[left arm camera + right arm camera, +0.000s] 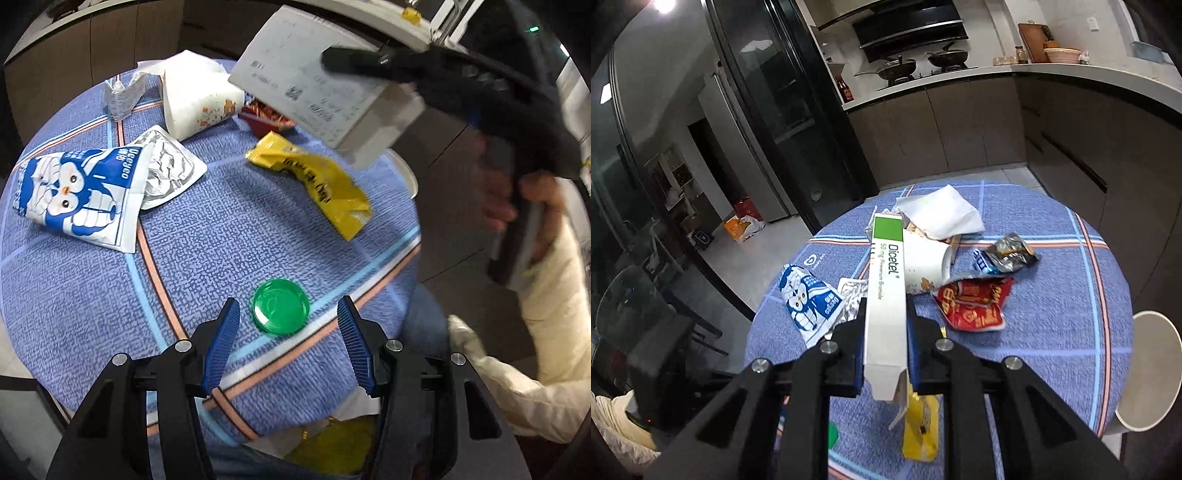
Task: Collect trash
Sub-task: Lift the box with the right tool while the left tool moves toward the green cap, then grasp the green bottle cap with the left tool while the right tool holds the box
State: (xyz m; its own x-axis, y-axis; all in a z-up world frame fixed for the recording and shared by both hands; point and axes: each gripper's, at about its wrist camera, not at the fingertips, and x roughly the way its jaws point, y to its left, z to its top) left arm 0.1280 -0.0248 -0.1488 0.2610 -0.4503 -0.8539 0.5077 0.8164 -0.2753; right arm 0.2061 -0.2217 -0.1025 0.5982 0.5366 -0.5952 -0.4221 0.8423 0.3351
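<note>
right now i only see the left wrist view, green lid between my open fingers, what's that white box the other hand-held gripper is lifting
Observer: The right hand-held gripper is shut on a long white cardboard medicine box with a green end; its side reads Dicetel.
Operator: is its flap shut
Observer: No, the near end flap hangs open below the jaws.
Operator: anything behind the paper cup i can't see
Observer: Yes, a crumpled silver and blue foil wrapper lies beyond the red snack packet, on the blue checked tablecloth.
</note>
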